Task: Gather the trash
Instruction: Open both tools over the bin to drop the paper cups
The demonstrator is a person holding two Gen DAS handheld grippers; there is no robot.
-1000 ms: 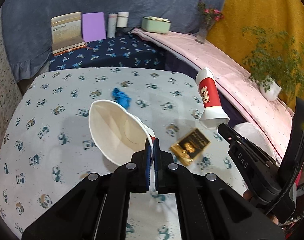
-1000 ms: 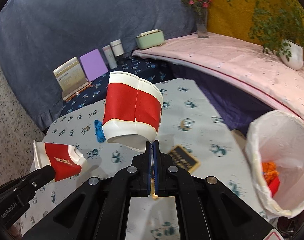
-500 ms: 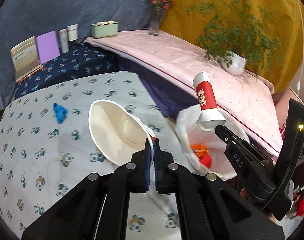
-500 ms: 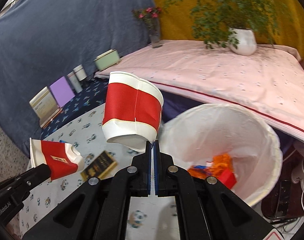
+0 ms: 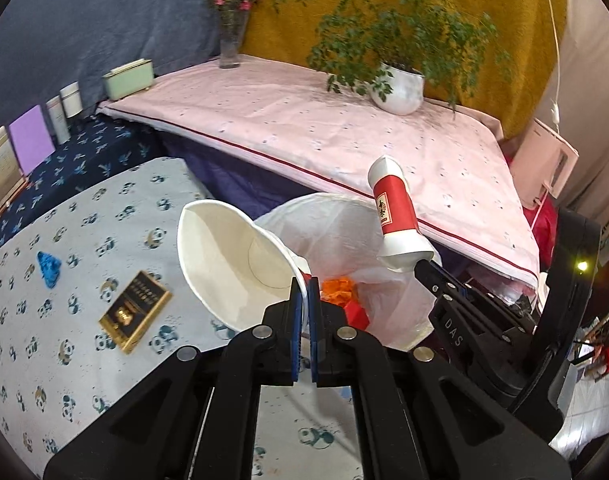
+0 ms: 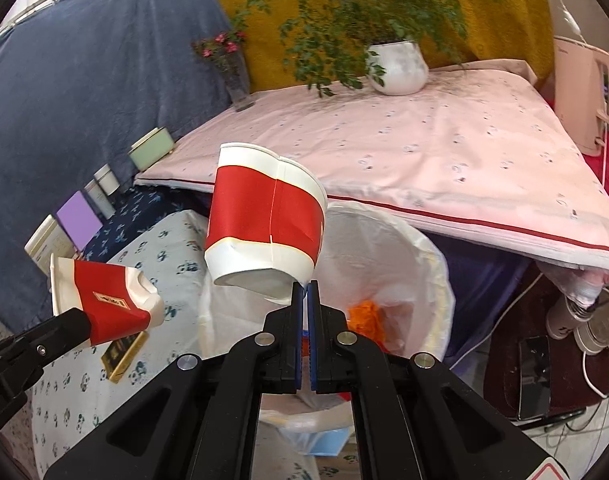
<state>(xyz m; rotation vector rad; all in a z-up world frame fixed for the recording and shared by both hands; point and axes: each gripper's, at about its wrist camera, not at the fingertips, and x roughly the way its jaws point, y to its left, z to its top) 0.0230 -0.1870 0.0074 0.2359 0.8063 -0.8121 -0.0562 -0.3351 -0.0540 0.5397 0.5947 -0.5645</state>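
Note:
My left gripper [image 5: 303, 286] is shut on the rim of a crushed red-and-white paper cup [image 5: 232, 264]; the same cup shows at the left of the right wrist view [image 6: 104, 300]. My right gripper [image 6: 304, 290] is shut on the base edge of a second red-and-white paper cup [image 6: 264, 228], held over the white-lined trash bin [image 6: 424, 280]. That cup and the right gripper [image 5: 418, 264] show in the left wrist view [image 5: 396, 212] above the bin [image 5: 400, 292]. Orange and red trash [image 6: 364, 314] lies inside the bin.
On the panda-print table [image 5: 64, 340] lie a black-and-gold packet [image 5: 135, 310] and a blue scrap [image 5: 48, 268]. A pink-covered table [image 5: 344, 140] holds a potted plant [image 5: 398, 90] and a flower vase [image 5: 229, 40]. Cables and a phone [image 6: 534, 376] lie on the floor at right.
Both grippers have swung right, from above the panda table to the trash bin, each still holding its cup. The bin now sits closer beneath the right-hand cup.

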